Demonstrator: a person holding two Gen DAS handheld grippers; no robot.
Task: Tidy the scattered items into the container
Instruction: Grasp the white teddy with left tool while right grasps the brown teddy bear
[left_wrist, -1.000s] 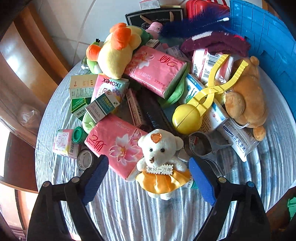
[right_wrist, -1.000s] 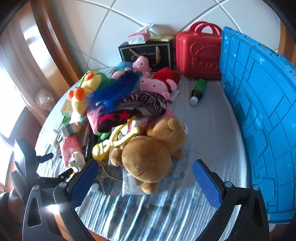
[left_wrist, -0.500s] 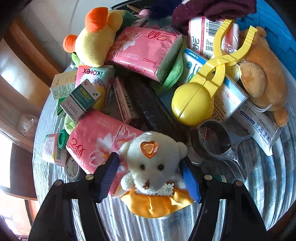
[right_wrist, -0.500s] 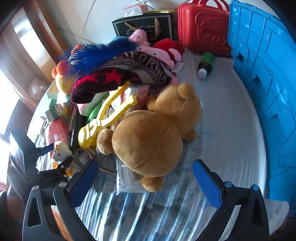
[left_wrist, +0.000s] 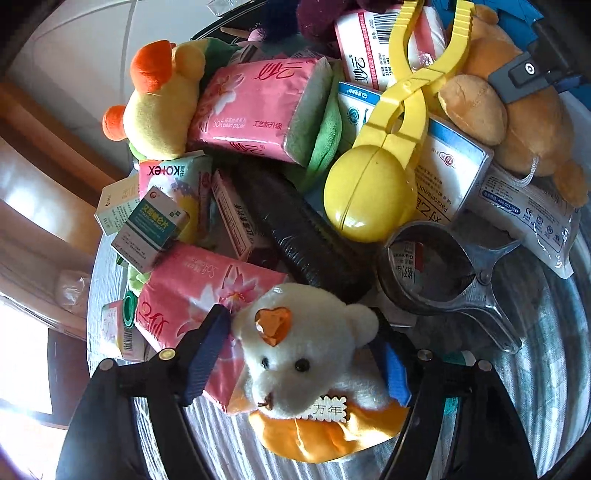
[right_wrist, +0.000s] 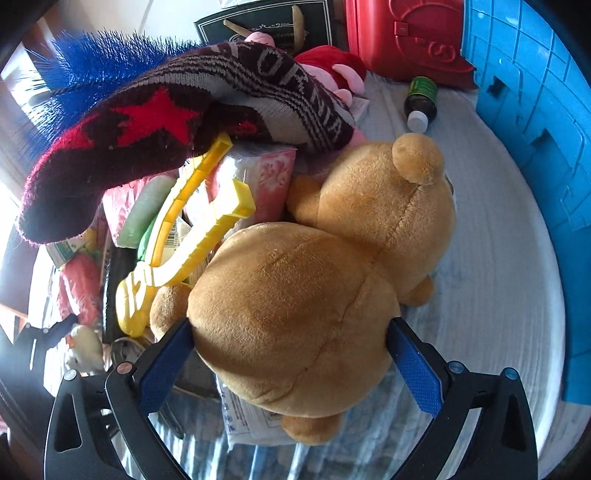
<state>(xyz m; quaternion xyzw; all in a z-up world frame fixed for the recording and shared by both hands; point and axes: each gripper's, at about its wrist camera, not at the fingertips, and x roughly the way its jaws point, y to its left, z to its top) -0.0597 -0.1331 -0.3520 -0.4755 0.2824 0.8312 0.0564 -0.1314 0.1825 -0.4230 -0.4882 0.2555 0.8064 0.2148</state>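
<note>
Here, left tongs (left_wrist: 301, 354) pinching the white bear (left_wrist: 299, 354) tagged "万年", right tongs (right_wrist: 290, 356) spread round the brown bear (right_wrist: 295, 314), "Kotex" pack (left_wrist: 168, 173) nearby.

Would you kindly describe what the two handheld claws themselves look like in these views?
Both match: the left claw and the right claw each have two glossy black plastic arms, angled inward, with small round silver or copper-coloured screw heads, tipped by flat blue pads with a fine ribbed texture. No cables or sleeves show.

Both wrist views steeply overlook pile (left_wrist: 280, 155).
</note>
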